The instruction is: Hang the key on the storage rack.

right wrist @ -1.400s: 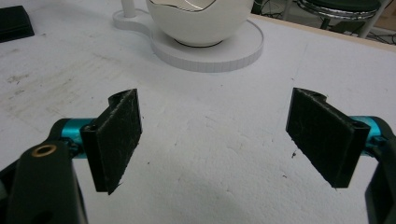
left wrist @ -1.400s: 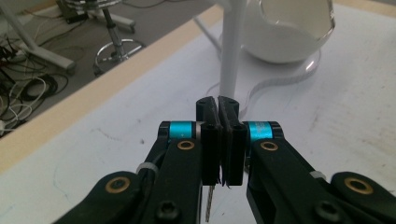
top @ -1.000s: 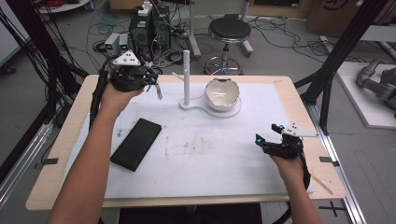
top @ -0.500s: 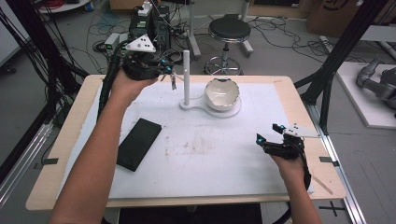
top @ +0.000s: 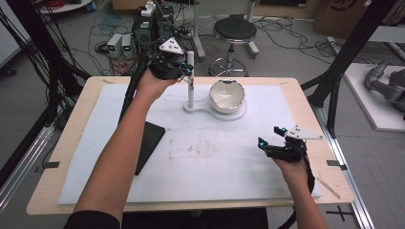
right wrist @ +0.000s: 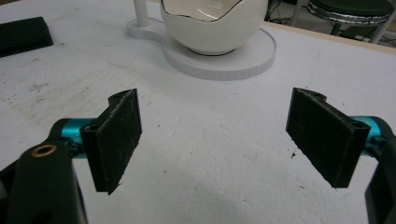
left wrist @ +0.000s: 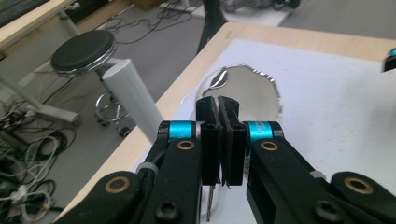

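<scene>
Two grippers are over the bench [top: 71, 157]. Left gripper [top: 187, 71] hangs above the far edge, jaws clenched together; in the left gripper view [left wrist: 218, 140] a thin metal pin [left wrist: 210, 205] hangs below the pads, pinched between them as far as can be told. Just beside and under this gripper stands a white post [top: 190, 90]; its top [left wrist: 133, 100] lies left of the jaws. Beyond the jaw tips sits a white bowl [left wrist: 245, 93] on a round base [top: 239, 113] joined to the post's foot. Right gripper [top: 271, 137] rests low near the bench's right side, jaws spread wide and holding nothing; the bowl [right wrist: 212, 25] is well ahead of it. A black slab [top: 148, 143] lies beneath the left forearm.
</scene>
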